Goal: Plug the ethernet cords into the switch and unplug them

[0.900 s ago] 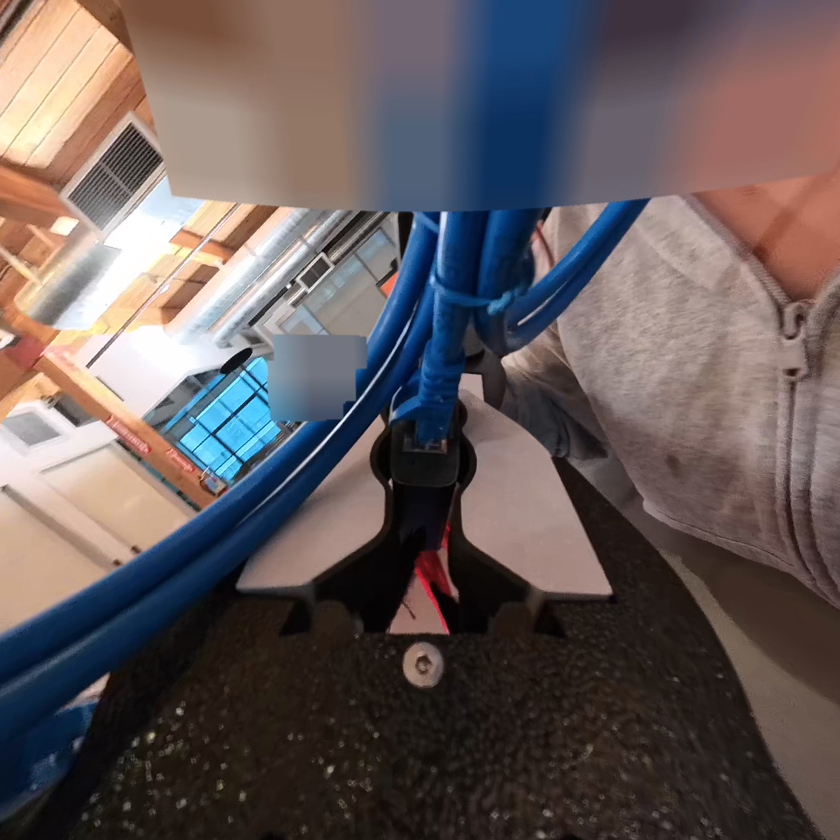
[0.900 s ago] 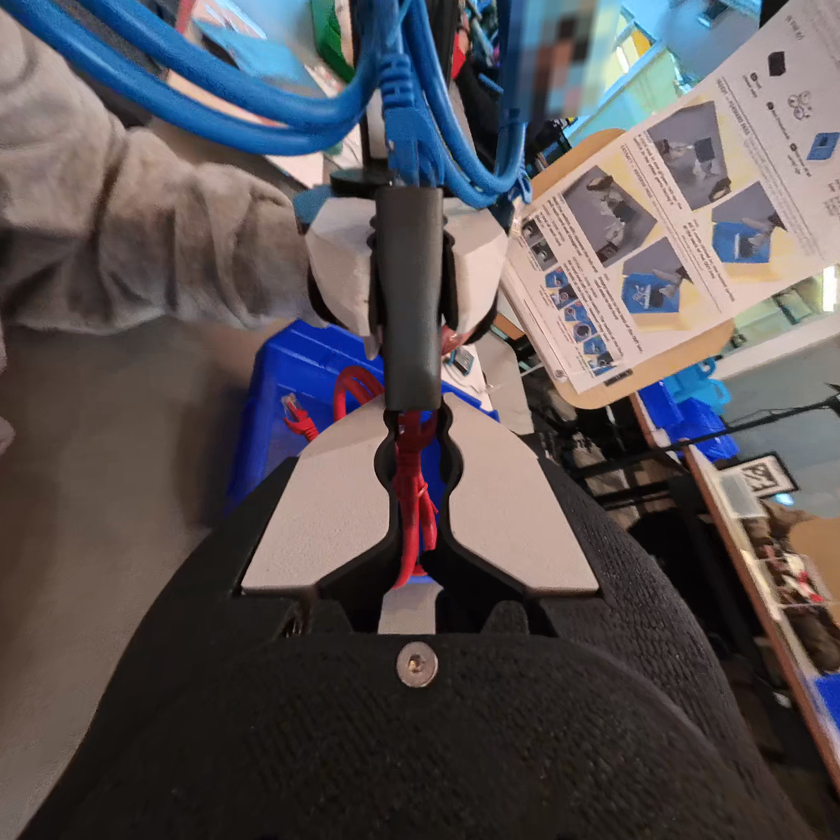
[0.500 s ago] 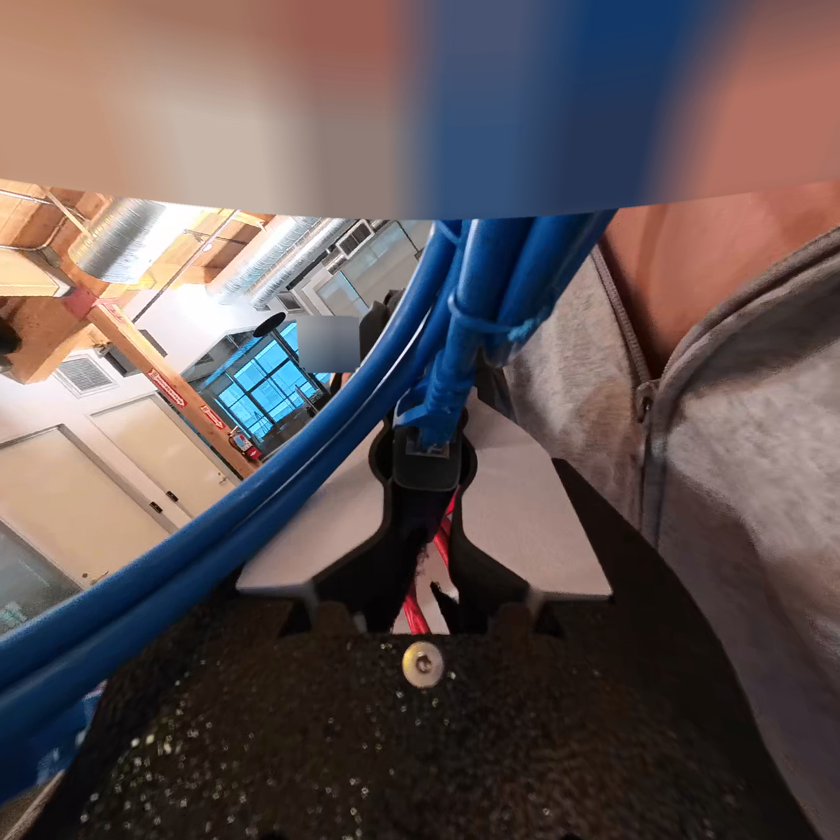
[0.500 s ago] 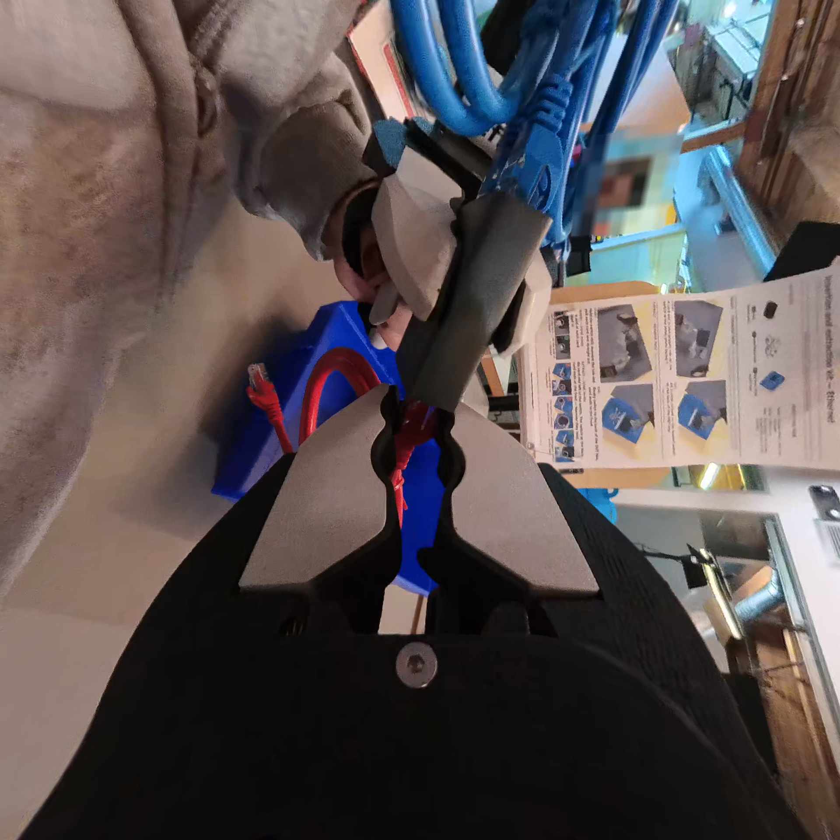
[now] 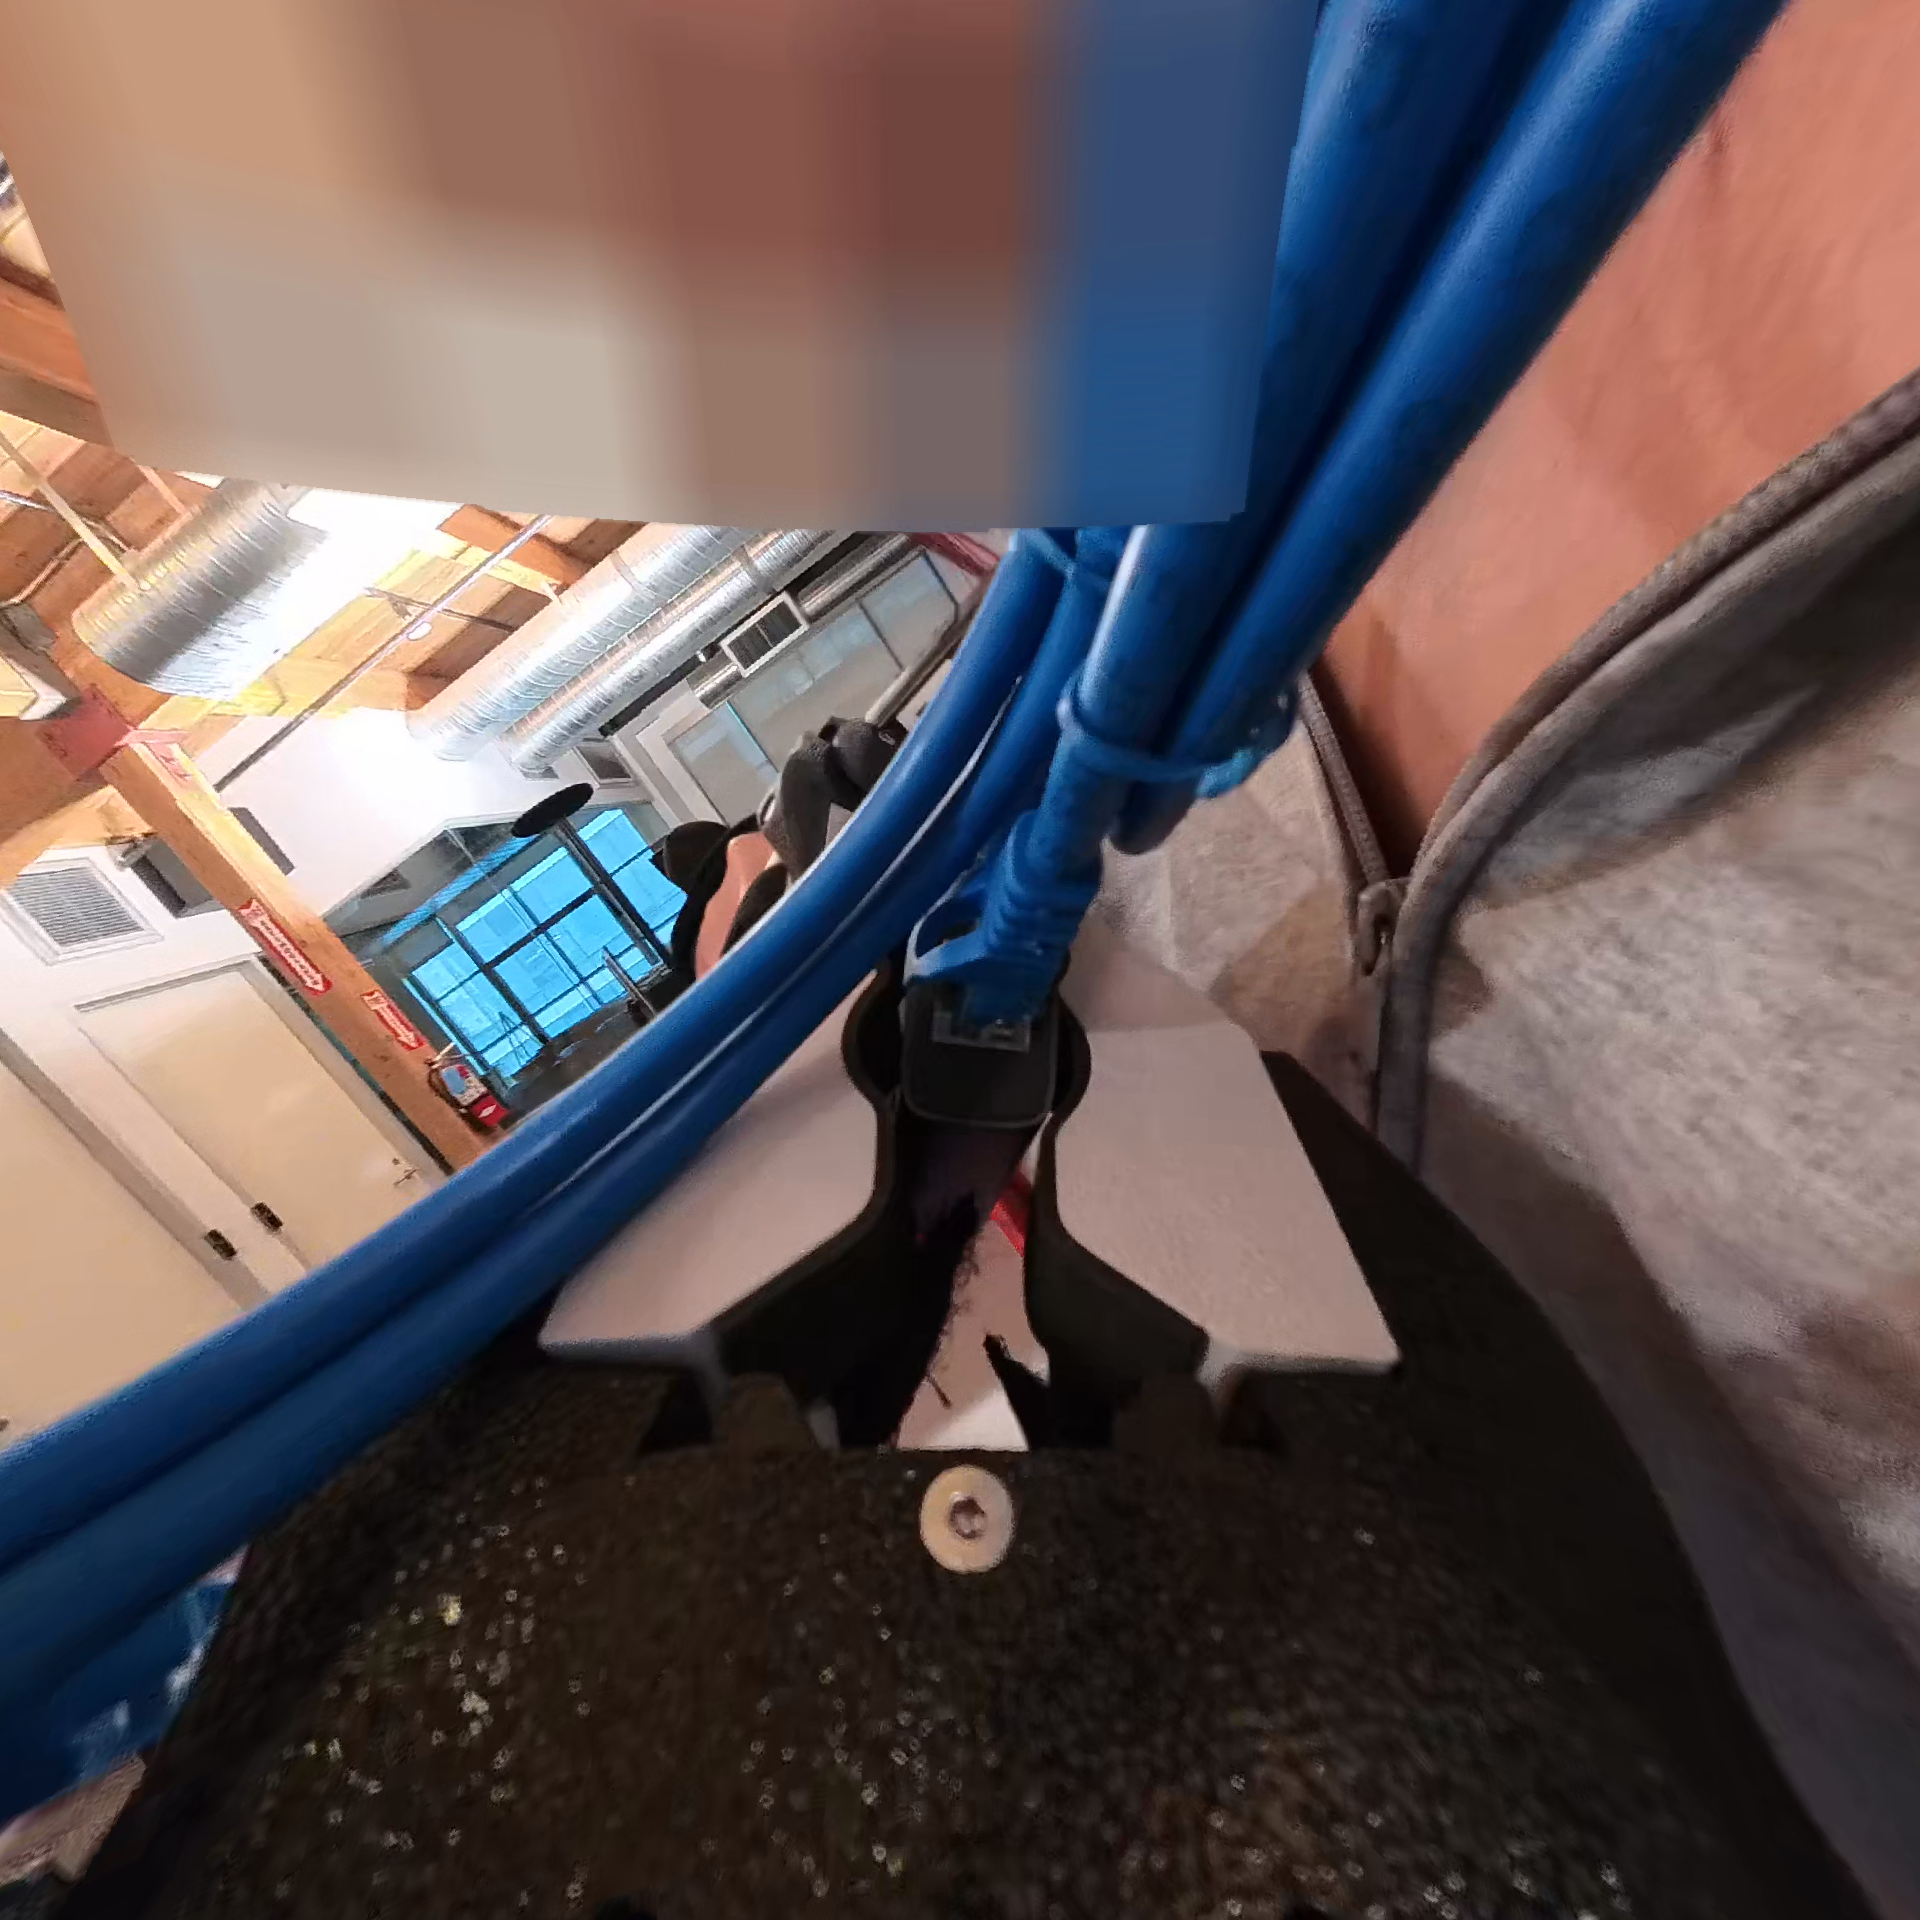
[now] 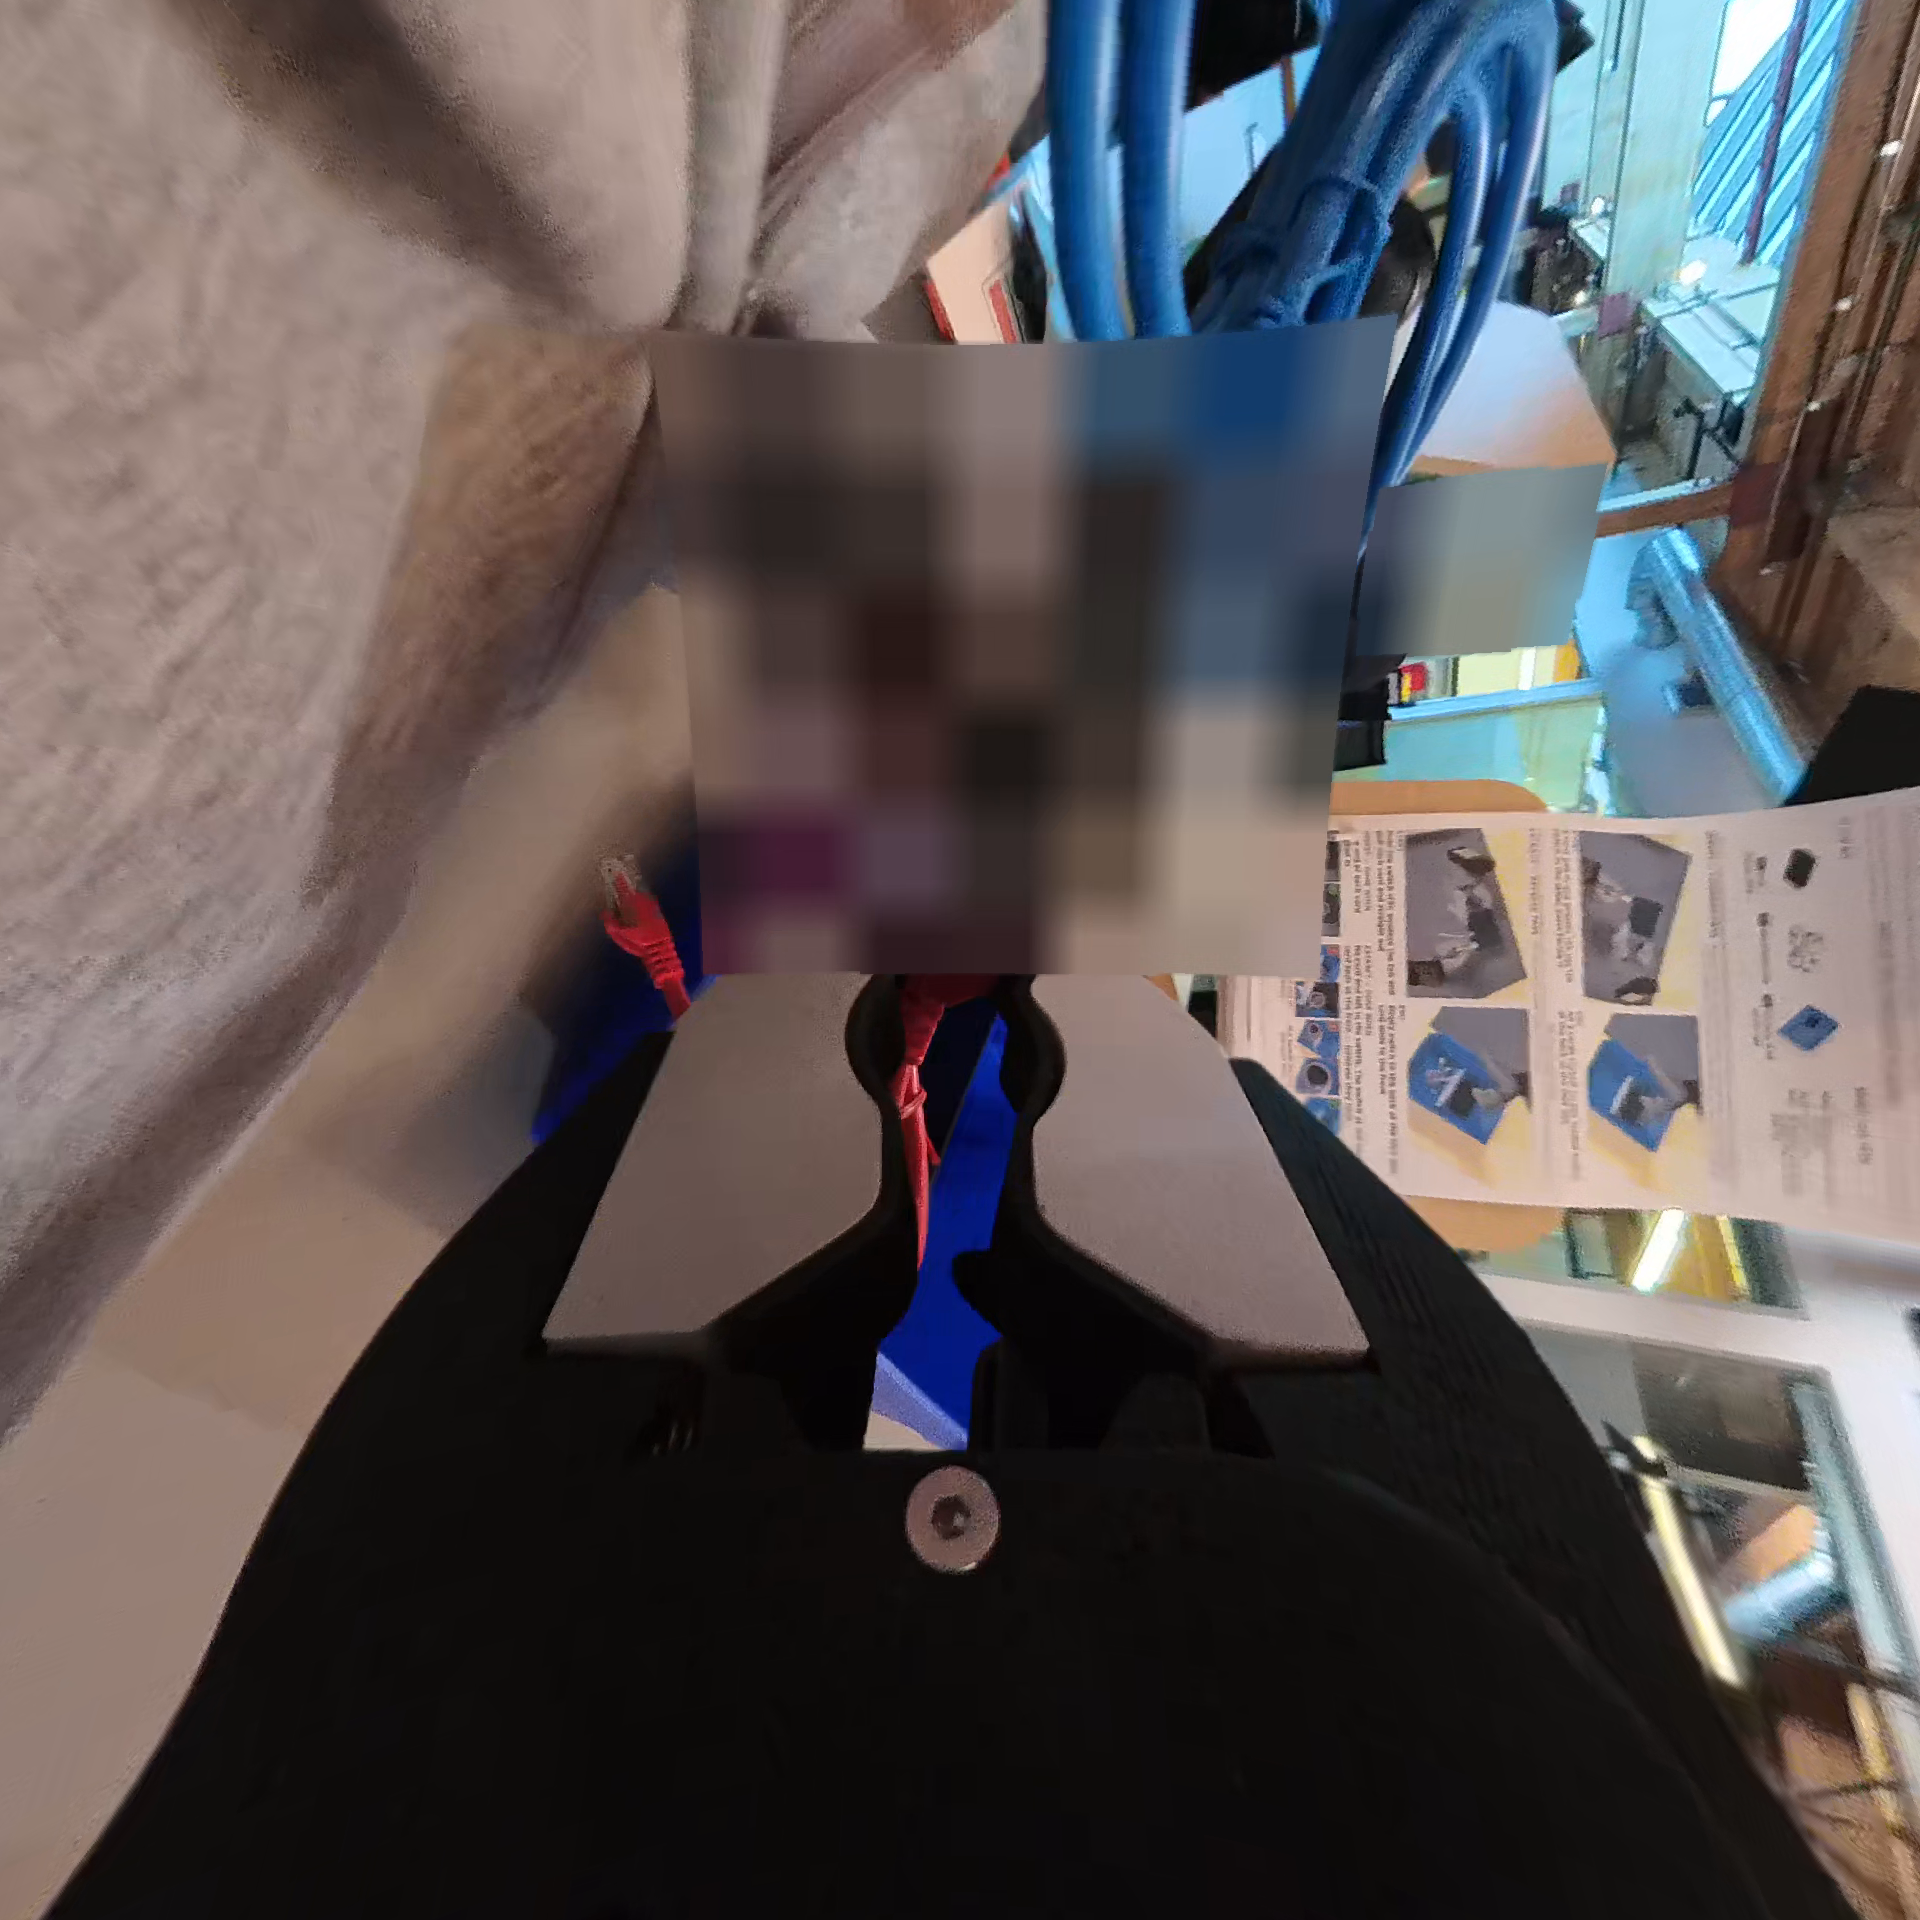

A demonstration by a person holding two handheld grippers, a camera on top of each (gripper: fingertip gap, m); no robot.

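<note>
left gripper (image 5: 971, 1049): jaws drawn in to a narrow gap, clamped on a dark coupler (image 5: 977, 1081) at the tips. a blue plug (image 5: 1023, 914) sits in the coupler's far end. its cable joins a blue bundle (image 5: 623, 1143), bound by a thin tie (image 5: 1143, 753), that runs past the left finger. a grey hoodie (image 5: 1662, 1143) is close on the right. a strip of red cable (image 5: 1008, 1210) shows low in the gap, behind the coupler.

right gripper (image 6: 956, 997): jaws at a like narrow gap. a mosaic patch covers everything just past the tips, so i cannot tell what it has hold of, if anything. the red cable (image 6: 914, 1101) shows in the gap; whether it is pinched or lies beyond cannot be told. a red plug (image 6: 629, 914) stands just left of the left finger, over a blue bin (image 6: 935, 1278) on the counter (image 6: 260, 1299). a printed sheet (image 6: 1558, 997) hangs to the right.

assessment: the left hold is square across the coupler body and clear of the plug latch, judged sound. the bundle's weight hangs off the plug, so firm, even closure suits it. the rig is close to the hoodie, where fabric could snag.
</note>
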